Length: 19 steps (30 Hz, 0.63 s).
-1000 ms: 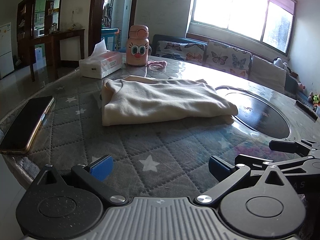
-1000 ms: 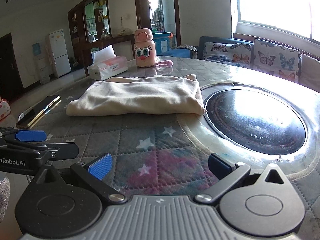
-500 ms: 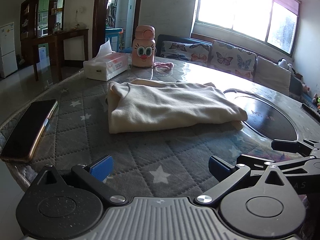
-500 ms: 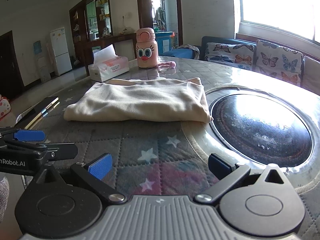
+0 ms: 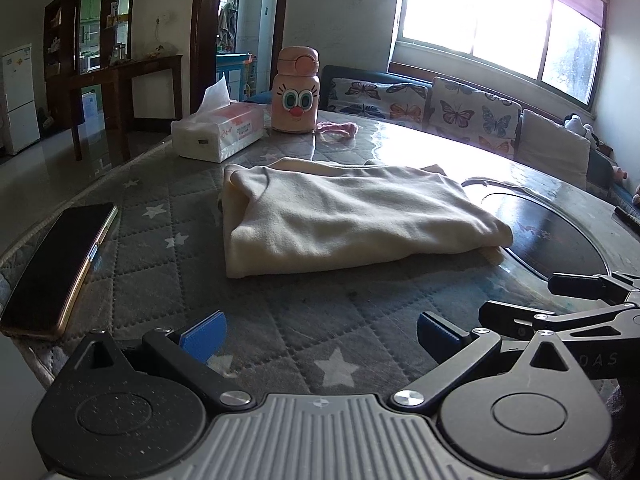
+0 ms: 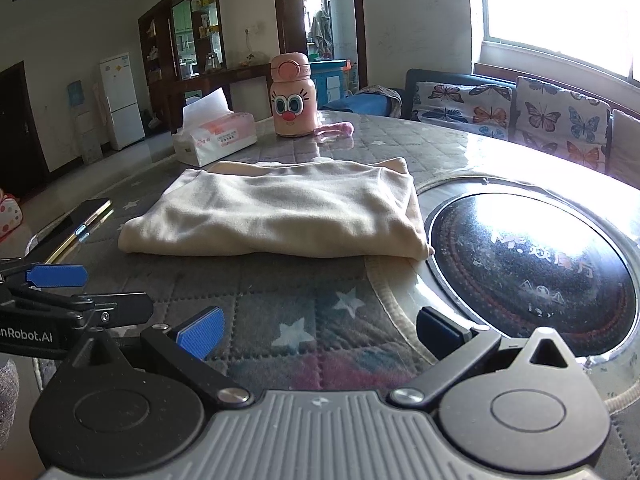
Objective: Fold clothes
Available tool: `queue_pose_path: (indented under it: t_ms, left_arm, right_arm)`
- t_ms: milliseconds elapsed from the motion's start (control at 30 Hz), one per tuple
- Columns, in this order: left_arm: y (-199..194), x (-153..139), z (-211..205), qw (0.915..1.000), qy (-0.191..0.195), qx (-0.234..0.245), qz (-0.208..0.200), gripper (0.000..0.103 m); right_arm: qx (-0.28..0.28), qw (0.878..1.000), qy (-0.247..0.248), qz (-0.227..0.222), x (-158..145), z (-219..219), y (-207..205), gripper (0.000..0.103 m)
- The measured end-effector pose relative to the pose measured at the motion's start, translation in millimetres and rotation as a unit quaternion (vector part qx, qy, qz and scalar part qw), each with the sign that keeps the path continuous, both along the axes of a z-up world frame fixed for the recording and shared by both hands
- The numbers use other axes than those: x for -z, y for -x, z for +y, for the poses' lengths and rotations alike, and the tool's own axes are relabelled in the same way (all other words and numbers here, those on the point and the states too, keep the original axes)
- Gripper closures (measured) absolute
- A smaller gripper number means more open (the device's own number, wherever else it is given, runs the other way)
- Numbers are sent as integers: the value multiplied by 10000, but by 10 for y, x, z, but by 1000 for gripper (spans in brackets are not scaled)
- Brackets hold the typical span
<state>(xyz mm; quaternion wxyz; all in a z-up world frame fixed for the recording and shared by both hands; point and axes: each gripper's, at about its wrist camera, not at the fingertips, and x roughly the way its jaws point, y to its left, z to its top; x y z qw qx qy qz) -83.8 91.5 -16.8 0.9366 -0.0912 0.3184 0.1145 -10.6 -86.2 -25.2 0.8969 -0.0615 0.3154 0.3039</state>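
A cream garment (image 5: pixel 344 216) lies folded into a flat rectangle on the quilted grey star-patterned table; it also shows in the right wrist view (image 6: pixel 280 212). My left gripper (image 5: pixel 320 334) is open and empty, low over the table a short way in front of the garment. My right gripper (image 6: pixel 318 330) is open and empty, also in front of the garment and apart from it. The right gripper's fingers (image 5: pixel 568 304) show at the right edge of the left wrist view; the left gripper's fingers (image 6: pixel 60 292) show at the left of the right wrist view.
A phone (image 5: pixel 56 268) lies near the table's left edge. A tissue box (image 5: pixel 216 130) and a pink cartoon bottle (image 5: pixel 296 92) stand behind the garment. A round black glass inset (image 6: pixel 532 264) sits to the garment's right. A sofa with butterfly cushions (image 5: pixel 440 108) is behind the table.
Both grippers have risen and pulled back slightly from the table; the garment stays folded and still. Both stay open.
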Motion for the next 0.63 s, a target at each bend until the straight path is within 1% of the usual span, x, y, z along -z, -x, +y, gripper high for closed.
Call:
queue_pose_path:
  t_ms: [633]
  left_arm:
    - [-48, 20, 101, 10000, 33, -59, 7, 0]
  right_arm:
    - [-16, 10000, 63, 56, 22, 83, -91, 0]
